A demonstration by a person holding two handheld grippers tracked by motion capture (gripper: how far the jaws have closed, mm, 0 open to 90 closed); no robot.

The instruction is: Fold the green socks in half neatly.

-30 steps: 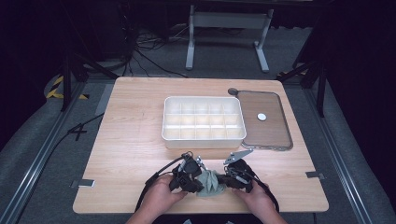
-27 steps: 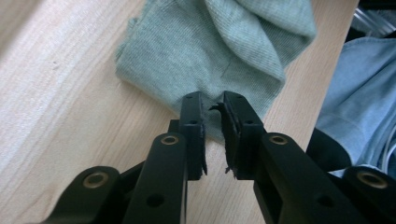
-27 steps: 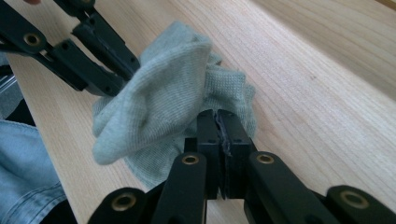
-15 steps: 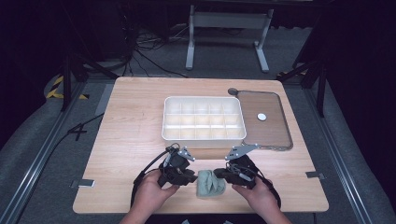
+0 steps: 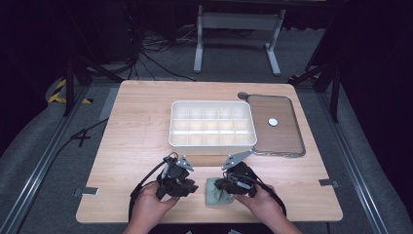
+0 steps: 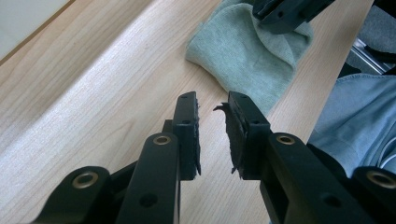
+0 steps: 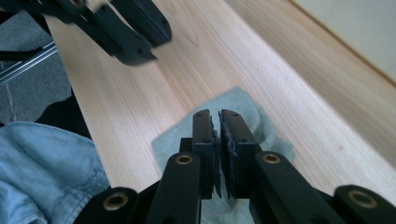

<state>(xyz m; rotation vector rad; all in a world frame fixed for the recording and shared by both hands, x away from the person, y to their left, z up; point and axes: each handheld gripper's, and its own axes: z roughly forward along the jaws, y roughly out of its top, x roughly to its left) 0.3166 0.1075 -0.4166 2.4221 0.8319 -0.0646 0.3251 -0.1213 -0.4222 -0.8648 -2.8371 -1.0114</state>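
Left tongs (image 5: pixel 191 185) have pulled away from the folded pale green knit cloth (image 5: pixel 215 193): 1 second back both tongs were bunched on it, now the left ones sit clear at its 9 o'clock, jaws parted with nothing between them, bare wood showing through the gap in the left gripper view (image 6: pixel 212 133). Those jaws have just been opening, so released.

Right tongs (image 5: pixel 221 185) hang right over the cloth, slightly higher than before. Jaws have cracked apart a little in the last half second, yet in the right gripper view (image 7: pixel 217 140) the pads are nearly together with just a thin slit, and no fabric visibly pinched; the cloth (image 7: pixel 243 109) lies flat beneath and beyond them. Reads as closed on nothing.

Cloth sits at the 6 o'clock edge of the light wooden table (image 5: pixel 141 122), between the 2 hands, folded into a small neat packet, resting loose. In the left gripper view it shows at 1 o'clock (image 6: pixel 243 56) with the other tongs above it.

White plastic divided organiser tray (image 5: pixel 212 144) at table centre is empty, unchanged; brown translucent lid (image 5: pixel 280 136) lies flat touching its 3 o'clock side.

Judgement: fold looks finished, both grips let go. Likely next is re-gripping the packet for a compartment.
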